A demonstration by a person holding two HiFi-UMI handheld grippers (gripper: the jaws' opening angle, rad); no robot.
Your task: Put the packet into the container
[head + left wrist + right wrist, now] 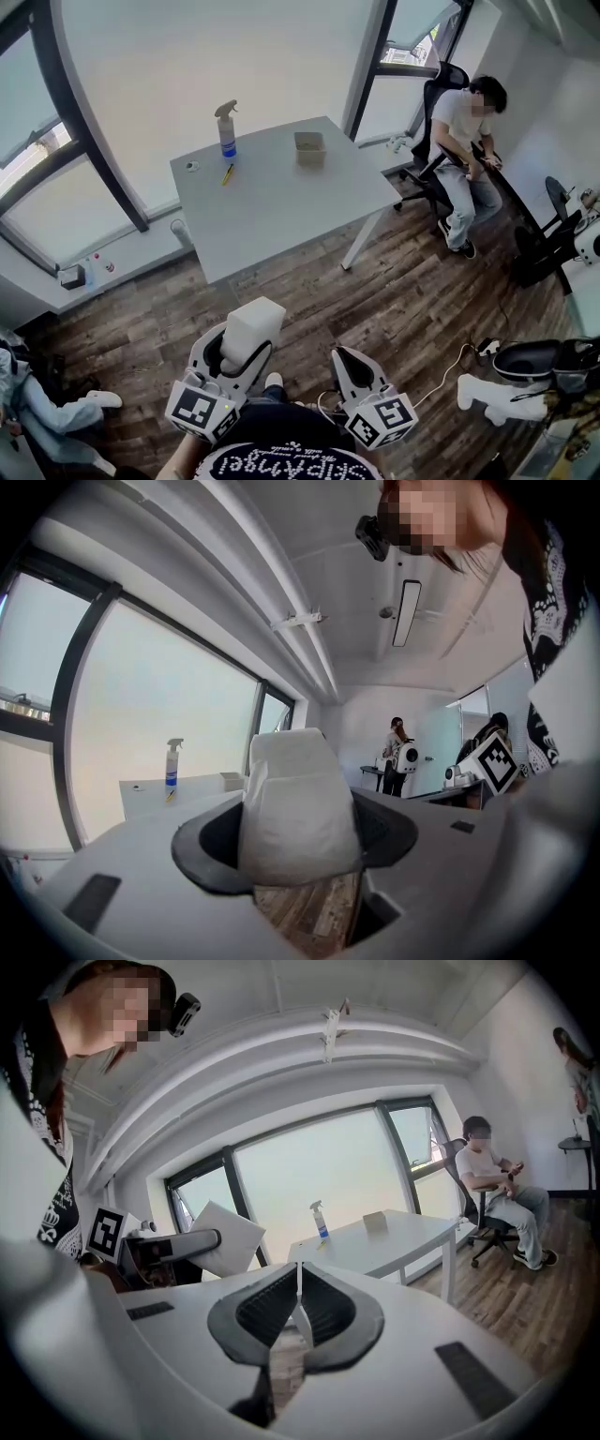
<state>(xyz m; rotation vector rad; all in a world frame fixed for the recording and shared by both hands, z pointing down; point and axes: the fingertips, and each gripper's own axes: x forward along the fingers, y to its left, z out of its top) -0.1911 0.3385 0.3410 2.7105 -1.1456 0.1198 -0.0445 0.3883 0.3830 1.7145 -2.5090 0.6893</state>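
The white packet (251,326) stands upright between the jaws of my left gripper (244,354), which is shut on it low over the wooden floor, well short of the table. In the left gripper view the packet (300,799) fills the gap between the dark pads. A small beige container (309,148) stands open near the far right of the grey table (281,202); it also shows as the container (376,1222) in the right gripper view. My right gripper (350,364) hangs beside the left one, shut, its jaws (298,1296) pressed together on nothing.
A spray bottle (226,128), a yellow pen (228,173) and a small round thing (192,166) lie at the table's far left. A person sits in an office chair (466,131) at right. White equipment (511,389) lies on the floor at lower right.
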